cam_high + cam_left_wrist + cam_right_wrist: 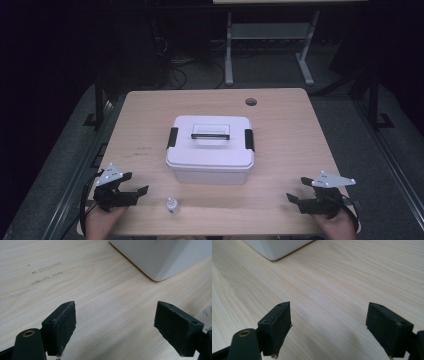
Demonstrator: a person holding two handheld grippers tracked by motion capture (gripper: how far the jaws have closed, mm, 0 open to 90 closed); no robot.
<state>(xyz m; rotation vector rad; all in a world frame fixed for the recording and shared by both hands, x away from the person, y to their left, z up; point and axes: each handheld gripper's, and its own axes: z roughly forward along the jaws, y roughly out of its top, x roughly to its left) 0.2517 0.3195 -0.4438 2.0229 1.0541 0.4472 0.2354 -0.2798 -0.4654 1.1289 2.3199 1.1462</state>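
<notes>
A white plastic box [210,150] with a closed lid, black side latches and a black-edged top handle stands in the middle of the table. A small clear bottle [172,205] with a white cap stands near the front edge, left of centre. My left gripper [136,184] rests at the front left, open and holding nothing, with the bottle to its right. My right gripper [298,190] rests at the front right, also open and holding nothing. In the left gripper view the gripper [115,304] faces the box corner [155,260]. The right gripper [328,304] faces another box corner [277,247].
The light wooden table [280,125] has a round cable hole [251,102] at its back right. A white labelled edge [207,315] shows at the right of the left gripper view. A desk frame [267,45] and cables stand on the dark floor behind.
</notes>
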